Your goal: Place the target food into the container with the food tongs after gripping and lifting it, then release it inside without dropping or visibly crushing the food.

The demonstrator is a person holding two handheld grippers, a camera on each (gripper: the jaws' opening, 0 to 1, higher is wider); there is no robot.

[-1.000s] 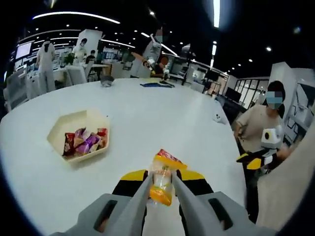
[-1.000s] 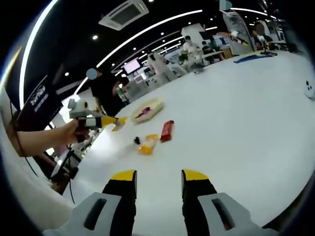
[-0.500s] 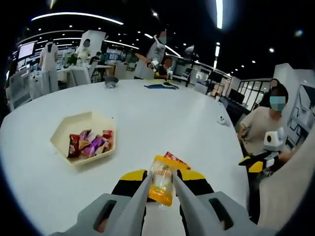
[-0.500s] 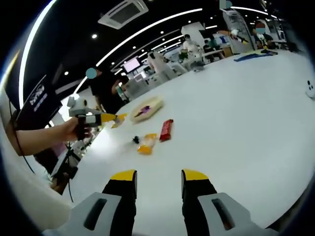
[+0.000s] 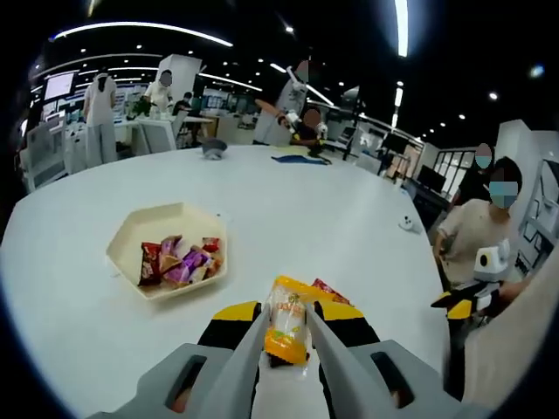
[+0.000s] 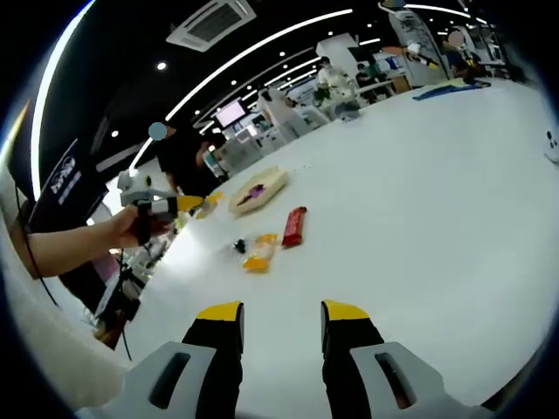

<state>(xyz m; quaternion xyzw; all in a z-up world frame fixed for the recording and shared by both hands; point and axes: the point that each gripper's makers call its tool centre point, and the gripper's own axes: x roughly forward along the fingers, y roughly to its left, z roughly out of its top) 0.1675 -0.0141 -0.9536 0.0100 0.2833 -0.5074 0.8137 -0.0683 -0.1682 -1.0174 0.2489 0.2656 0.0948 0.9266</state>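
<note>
On the white tabletop (image 5: 306,227), the tray (image 5: 166,258) already holds several snacks. The yellow snack packet (image 5: 286,320) is seen between the left tool (image 5: 286,325), apparently pinched; transfer remains. The right tool (image 6: 279,312) is spread, unloaded.

Little can be read. A dark sign (image 6: 65,179) at the left of the right gripper view bears pale lettering — too small and slanted to make out. The yellow packet (image 5: 287,321) seen in the left gripper view carries red print on its clear front — blurred, no word legible. The wrappers in the tray (image 5: 131,240) show no readable marks.
</note>
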